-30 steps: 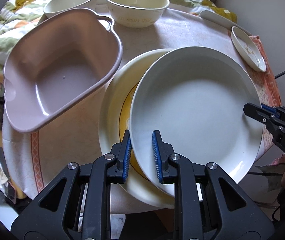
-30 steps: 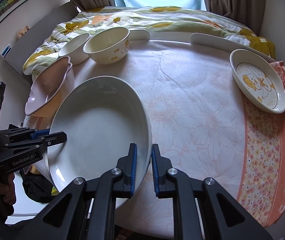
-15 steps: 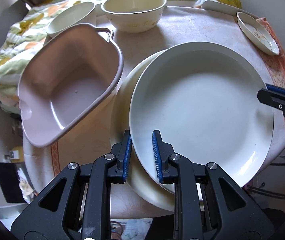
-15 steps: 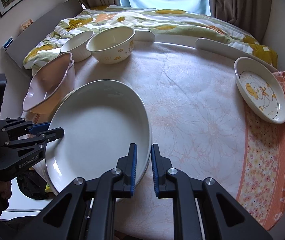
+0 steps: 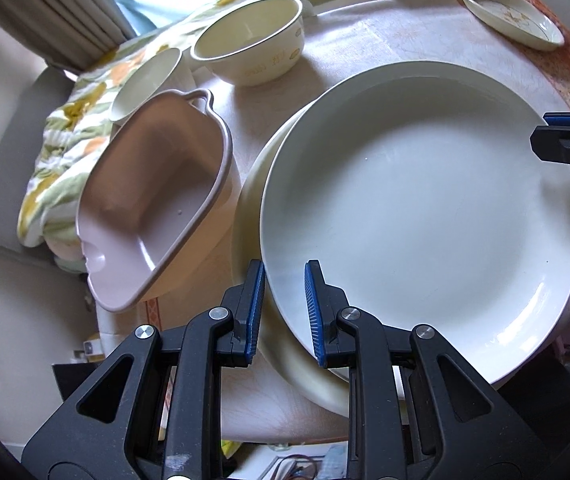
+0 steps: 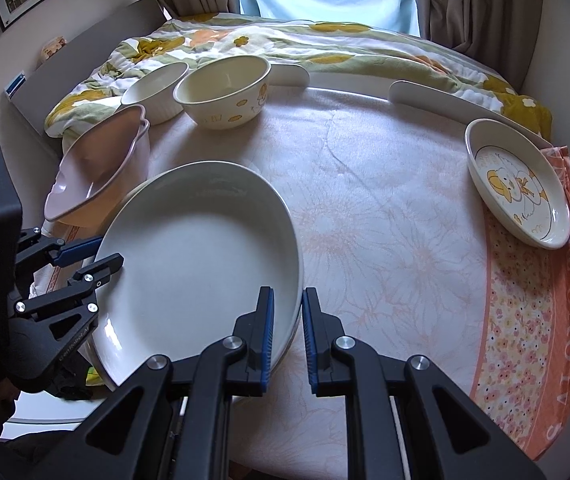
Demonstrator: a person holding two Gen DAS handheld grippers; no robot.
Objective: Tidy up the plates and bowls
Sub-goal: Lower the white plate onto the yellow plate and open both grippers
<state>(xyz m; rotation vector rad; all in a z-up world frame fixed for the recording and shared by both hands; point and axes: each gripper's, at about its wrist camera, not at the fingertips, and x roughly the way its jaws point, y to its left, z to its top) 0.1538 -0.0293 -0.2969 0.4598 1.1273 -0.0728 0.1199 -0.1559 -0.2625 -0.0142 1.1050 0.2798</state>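
Note:
A large white plate [image 5: 417, 208] lies over a cream plate [image 5: 247, 240] at the table's near-left edge; only a crescent of the cream one shows. My left gripper [image 5: 285, 270] is shut on the white plate's rim. My right gripper [image 6: 288, 294] is shut on the opposite rim of the same plate [image 6: 197, 264]. Each gripper shows in the other's view: the right gripper [image 5: 539, 132] at the far right, the left gripper [image 6: 110, 251] at the left with a hand below it.
A pink heart-shaped dish [image 5: 153, 200] leans beside the plates on the left. Behind it stand a small white bowl [image 6: 155, 84] and a cream bowl [image 6: 221, 92]. A duck-print plate [image 6: 519, 188] sits far right on the floral tablecloth [image 6: 385, 220]. A quilt [image 6: 285, 44] lies beyond.
The white plate has come down flatter over the cream plate, whose yellow ring is now hidden. The left gripper has rolled and swung round the rim. The right gripper has stayed put.

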